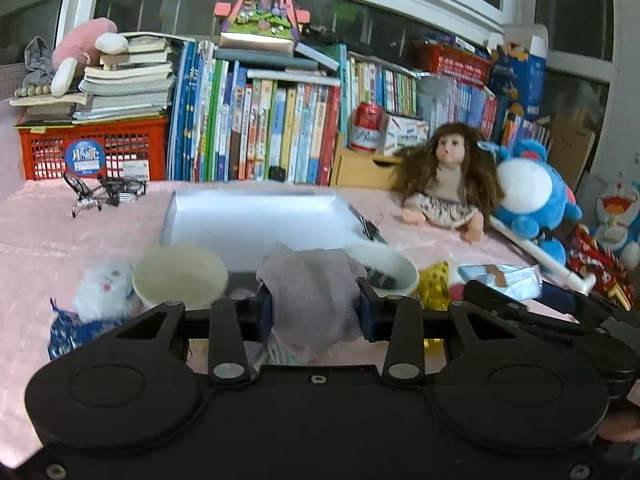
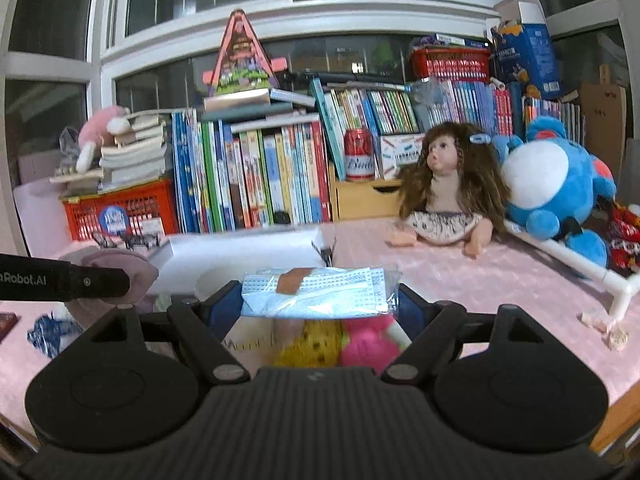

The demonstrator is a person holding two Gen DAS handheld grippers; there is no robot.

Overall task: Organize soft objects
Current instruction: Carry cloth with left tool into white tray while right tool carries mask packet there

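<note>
While both hands hold their loads clear of the pink tablecloth [image 2: 460, 280], the relation that matters is where the shallow white rectangular tray [image 1: 256, 216] lies from each tool: it sits straight ahead of both, long side across the view, open and bare. My guess is that it is the place for the soft things, though nothing marks it so.

The left gripper [image 1: 316, 312] is clamped on a crumpled mauve knitted cloth [image 1: 312, 288], its blue pads pressed into the bunched fabric, which stands up above the jaws and droops below them. The right gripper [image 2: 320, 304] grips a flat clear plastic packet of pale blue sheets [image 2: 316, 288], pads on its two short ends, so the packet's long axis runs crosswise, roughly parallel with the tray's near edge. Of the two, the left hand looks nearer the tray, the tray's front edge lying just beyond its cloth, with a cream paper cup [image 1: 180, 276] and a white bowl [image 1: 384, 268] flanking the way.

Each view adds something. The left one shows a small white fluffy toy in blue dress [image 1: 100, 296] on the table beside the cup. The right one shows a yellow soft toy [image 2: 308, 344] and a bright pink fuzzy toy [image 2: 368, 344] lying under its jaws, mostly hidden from the other camera, and it catches the left tool's black finger with the mauve cloth from the side. A long-haired brown doll [image 2: 444, 184] and blue plush animal [image 2: 556, 188] sit well off right.
</note>
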